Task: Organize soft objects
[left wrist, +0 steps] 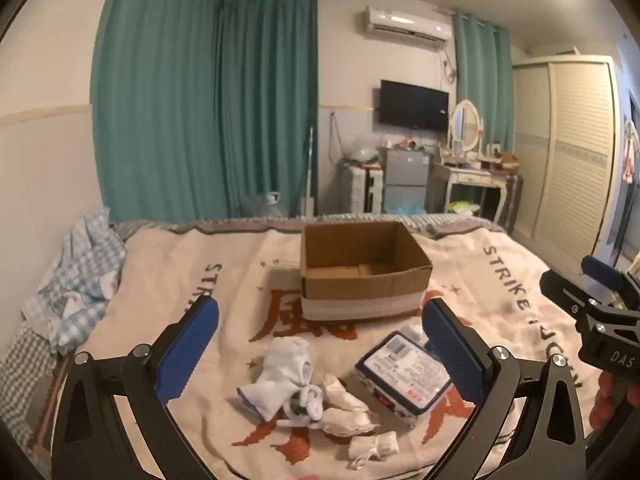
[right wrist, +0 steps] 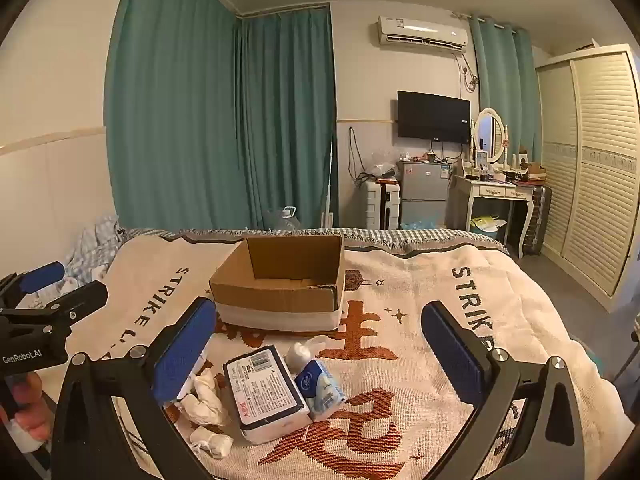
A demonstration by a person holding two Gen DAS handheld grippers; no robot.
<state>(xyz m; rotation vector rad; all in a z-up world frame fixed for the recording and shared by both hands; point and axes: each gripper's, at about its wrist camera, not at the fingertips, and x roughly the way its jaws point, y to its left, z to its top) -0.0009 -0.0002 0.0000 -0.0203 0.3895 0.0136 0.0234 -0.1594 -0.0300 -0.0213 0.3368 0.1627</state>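
Hovering over the bed (left wrist: 460, 248), both tongs are seen wide open and empty: left tongs (left wrist: 320, 344), right tongs (right wrist: 320, 348). Nothing appears packed yet; the box (left wrist: 362, 268), frame centre, looks empty. Socks (left wrist: 280, 376), a tissue pack (left wrist: 404, 368) and a smaller pack (right wrist: 320, 384) lie scattered at lower centre, just before the box. A first grasp is judged next, likely the socks. No obstruction is noted; a checked quilt (left wrist: 76, 268) lies bunched at left.
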